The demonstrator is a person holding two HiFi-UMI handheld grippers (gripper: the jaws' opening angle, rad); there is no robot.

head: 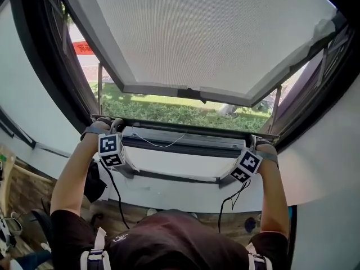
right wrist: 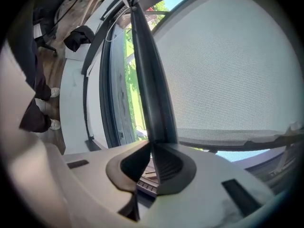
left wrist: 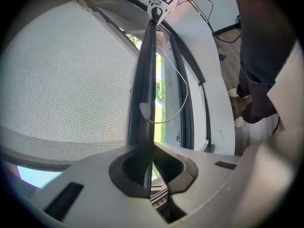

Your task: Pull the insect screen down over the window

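Observation:
The insect screen's grey mesh (head: 214, 38) hangs from the top of the window down to its dark pull bar (head: 185, 129). That bar runs across the opening, a little above the lower window frame. My left gripper (head: 114, 125) is shut on the bar's left end and my right gripper (head: 254, 143) is shut on its right end. In the left gripper view the bar (left wrist: 145, 80) runs away from the left gripper's (left wrist: 151, 175) closed jaws, with mesh (left wrist: 61, 80) to its left. The right gripper view shows the bar (right wrist: 149, 80) pinched in my right gripper (right wrist: 152, 161).
A thin white cord (head: 160, 144) hangs slack under the bar. The white sill (head: 185, 191) lies below. The outward-tilted window sash (head: 185, 91) and green bushes (head: 169, 112) show outside. Cables (head: 115, 196) dangle from both grippers over the wooden floor.

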